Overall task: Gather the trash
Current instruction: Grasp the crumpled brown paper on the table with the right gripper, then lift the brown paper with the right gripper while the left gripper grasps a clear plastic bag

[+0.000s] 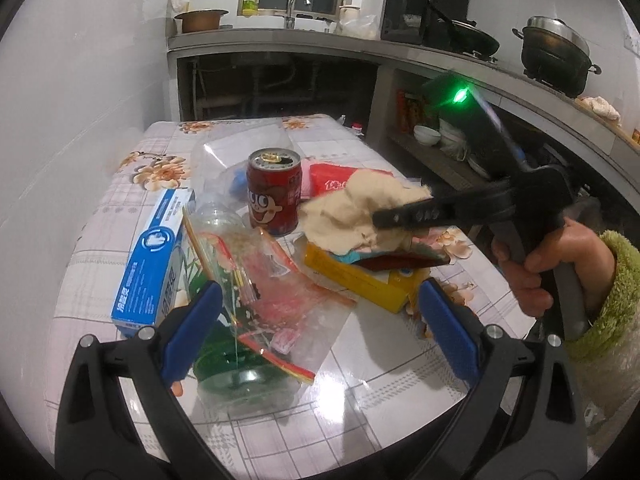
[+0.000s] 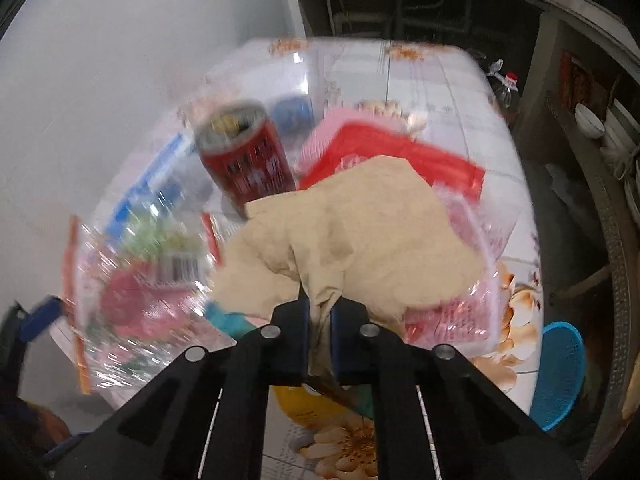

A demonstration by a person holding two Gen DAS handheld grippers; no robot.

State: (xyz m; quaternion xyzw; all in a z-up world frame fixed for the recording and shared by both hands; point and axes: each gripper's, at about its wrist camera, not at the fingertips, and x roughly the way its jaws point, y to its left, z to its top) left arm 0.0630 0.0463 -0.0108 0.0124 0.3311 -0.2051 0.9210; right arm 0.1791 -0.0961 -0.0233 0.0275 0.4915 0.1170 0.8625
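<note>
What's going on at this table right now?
A person is clearing trash off a cluttered table with a handheld gripper in each hand. The right gripper is shut on a crumpled tan paper lying on the pile beside a red can. The left gripper is open, holding nothing, above a clear plastic wrapper and a blue box.

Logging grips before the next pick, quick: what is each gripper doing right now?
Left gripper: open, holding nothing, above the clear plastic wrapper.
Right gripper: shut on the crumpled beige paper.
</note>
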